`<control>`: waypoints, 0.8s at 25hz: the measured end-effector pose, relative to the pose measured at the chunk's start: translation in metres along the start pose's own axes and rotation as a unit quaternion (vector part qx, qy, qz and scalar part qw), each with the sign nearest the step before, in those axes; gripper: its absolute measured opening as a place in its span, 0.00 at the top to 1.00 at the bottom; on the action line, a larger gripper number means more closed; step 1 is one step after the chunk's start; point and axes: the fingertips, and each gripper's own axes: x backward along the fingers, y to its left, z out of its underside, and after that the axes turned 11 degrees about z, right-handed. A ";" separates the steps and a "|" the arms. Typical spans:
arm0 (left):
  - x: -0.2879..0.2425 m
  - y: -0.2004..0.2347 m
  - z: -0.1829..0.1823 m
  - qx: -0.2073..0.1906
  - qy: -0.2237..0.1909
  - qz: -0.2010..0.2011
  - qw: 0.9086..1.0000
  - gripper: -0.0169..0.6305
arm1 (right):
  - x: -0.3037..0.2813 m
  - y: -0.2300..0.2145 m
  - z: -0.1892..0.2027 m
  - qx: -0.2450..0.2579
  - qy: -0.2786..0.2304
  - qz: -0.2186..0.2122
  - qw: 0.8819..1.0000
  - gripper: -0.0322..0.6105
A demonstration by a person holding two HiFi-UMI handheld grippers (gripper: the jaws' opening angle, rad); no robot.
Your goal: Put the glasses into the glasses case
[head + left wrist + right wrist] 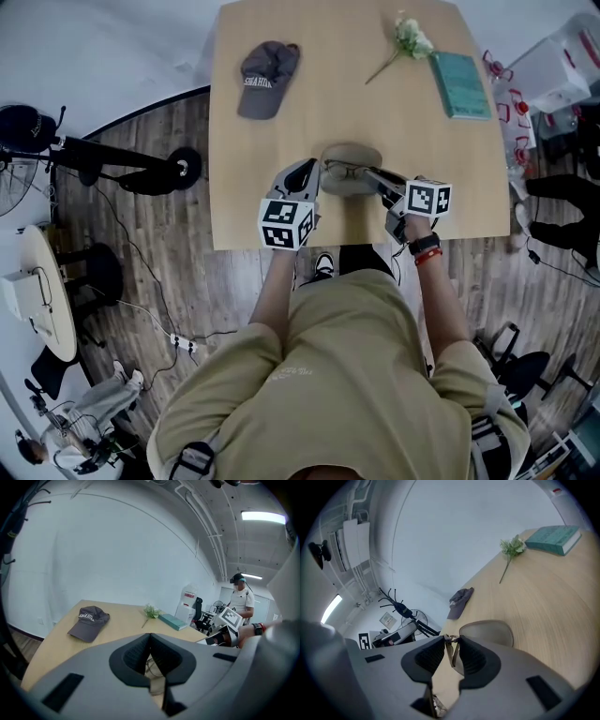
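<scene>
Both claws are on the job here. My right claw (451,642) is clamped on the thin wire-framed glasses (451,653), pads pinching the frame near one end. My left claw (150,635) has its tips pinched together with the wire of the other end caught between them, as best I read it. So the glasses hang between my two claws, low over the light wooden table (272,141). The beige oval glasses case (490,630) sits just ahead of my right claw's tips and close beside my left claw, under the span of the frame.

I judge this is the lowering step: glasses over the case, not yet in it. To do it well, both claws should sink together so the frame sits flat. Its long side should line up with the long side of the case, and I let go only once it rests inside. This is thin wire, so no harder squeeze and no pulling the ends apart. Whether the arms are folded I can't make out.
</scene>
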 end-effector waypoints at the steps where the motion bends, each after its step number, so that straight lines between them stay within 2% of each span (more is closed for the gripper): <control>1: -0.001 0.002 0.002 0.002 0.002 -0.001 1.000 0.94 | -0.003 -0.002 0.002 -0.003 0.007 -0.003 1.000 0.78; 13: -0.007 0.008 0.019 0.012 0.016 -0.017 1.000 0.94 | -0.023 -0.029 0.026 -0.018 0.089 -0.027 0.995 0.78; 20: -0.008 0.009 0.024 0.013 0.024 -0.024 0.999 0.94 | -0.031 -0.043 0.039 -0.021 0.134 -0.024 0.991 0.78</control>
